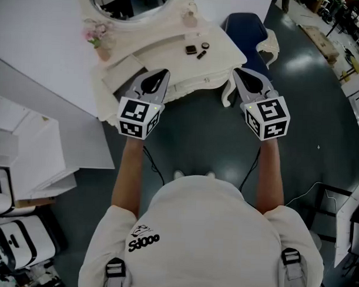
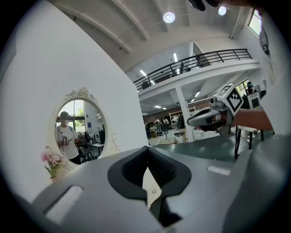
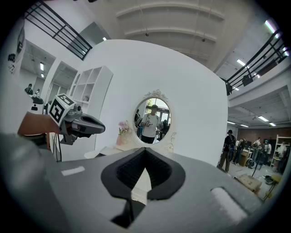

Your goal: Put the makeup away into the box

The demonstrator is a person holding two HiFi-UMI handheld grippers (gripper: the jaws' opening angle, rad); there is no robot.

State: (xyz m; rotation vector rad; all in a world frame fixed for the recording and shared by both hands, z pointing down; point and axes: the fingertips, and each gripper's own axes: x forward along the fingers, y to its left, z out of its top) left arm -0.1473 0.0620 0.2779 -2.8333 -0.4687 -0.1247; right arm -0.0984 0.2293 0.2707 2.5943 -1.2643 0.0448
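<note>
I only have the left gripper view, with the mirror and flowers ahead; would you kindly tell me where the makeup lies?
Observer: In the head view, three small dark makeup pieces lie together on the white dressing table, ahead of the left gripper and slightly to its right.
Operator: Thank you; is the other hand carrying anything?
Observer: No; the right gripper is shut, with nothing between its jaws.
Operator: Is anything standing beside the table on that side?
Observer: A blue chair stands at the table's right end, beyond the right gripper.
</note>
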